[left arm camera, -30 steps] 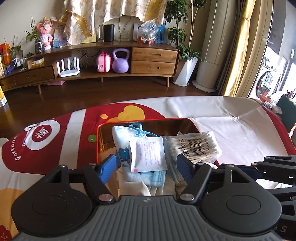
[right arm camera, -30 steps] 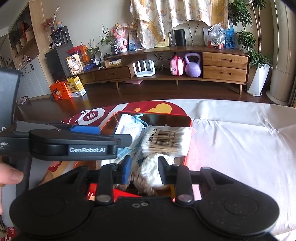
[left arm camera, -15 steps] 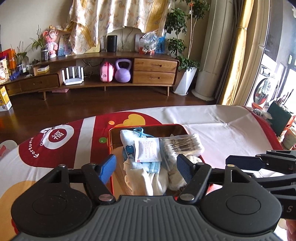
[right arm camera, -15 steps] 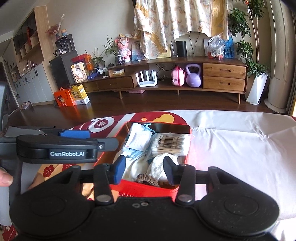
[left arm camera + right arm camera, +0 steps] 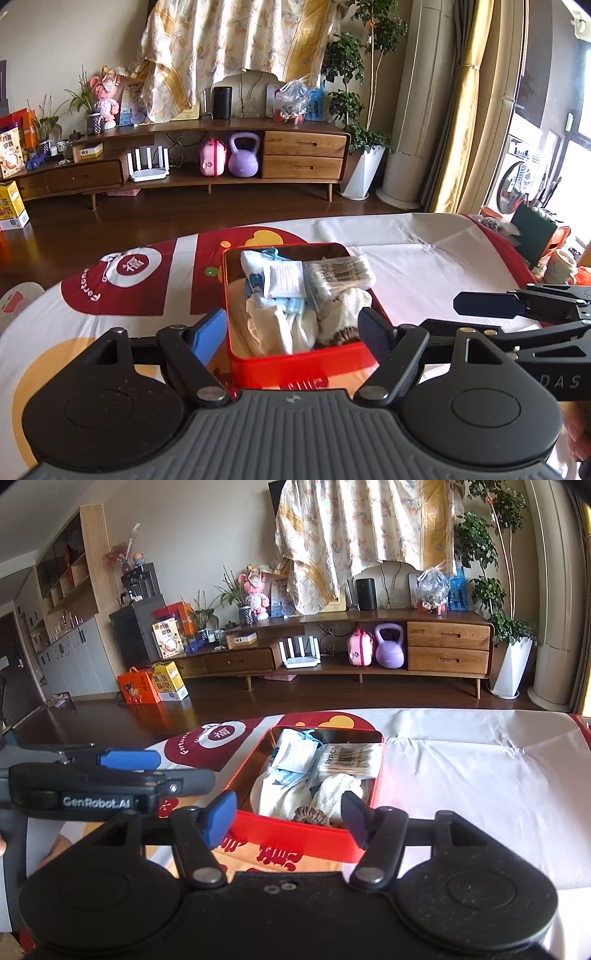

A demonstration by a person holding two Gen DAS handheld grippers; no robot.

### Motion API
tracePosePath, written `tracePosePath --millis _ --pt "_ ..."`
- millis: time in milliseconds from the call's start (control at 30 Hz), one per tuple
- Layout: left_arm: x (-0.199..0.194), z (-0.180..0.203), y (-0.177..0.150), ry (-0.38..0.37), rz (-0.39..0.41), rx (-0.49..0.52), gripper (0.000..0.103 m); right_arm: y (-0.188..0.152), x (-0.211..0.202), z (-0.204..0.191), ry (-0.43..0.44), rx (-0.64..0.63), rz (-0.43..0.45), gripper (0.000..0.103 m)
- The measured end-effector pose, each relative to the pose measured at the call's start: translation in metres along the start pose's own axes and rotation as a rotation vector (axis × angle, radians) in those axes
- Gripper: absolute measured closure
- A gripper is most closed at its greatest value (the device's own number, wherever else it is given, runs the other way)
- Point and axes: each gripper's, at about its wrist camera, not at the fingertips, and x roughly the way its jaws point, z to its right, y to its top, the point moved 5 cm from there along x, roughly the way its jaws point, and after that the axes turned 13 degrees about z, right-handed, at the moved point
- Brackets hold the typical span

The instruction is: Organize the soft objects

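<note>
red tin, striped hair tie

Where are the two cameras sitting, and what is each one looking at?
Left wrist: sits on the left gripper, looks over its opening, empty jaws at the red tin; right gripper at right.
Right wrist: sits on the right gripper, jaws opening and empty, same tin; left gripper at left.
Both share the tin, cotton swabs and wooden cabinet.

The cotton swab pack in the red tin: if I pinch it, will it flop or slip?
The cotton swab pack looks film-wrapped, so probably slippery. The swabs inside likely keep it fairly stiff lengthwise and light. It lies atop soft cloths in the red tin, so it may sink when pressed.
</note>
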Motion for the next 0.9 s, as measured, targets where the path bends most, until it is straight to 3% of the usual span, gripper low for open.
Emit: tracePosePath --millis 367,667,900 --pt "-0.042 0.006 -0.016 0.006 0.015 -0.004 0.017 -0.008 -0.031 -0.01 0.009 -0.003 0.038 0.02" --pt "-0.069 0.01 -0.023 0.016 0.043 -0.009 0.0 -0.013 -0.051 -0.011 0.001 0.004 0.097 0.002" --pt "-0.085 0.018 -0.027 0.037 0.064 0.012 0.0 -0.023 -0.065 -0.015 0.003 0.008 0.128 0.0"
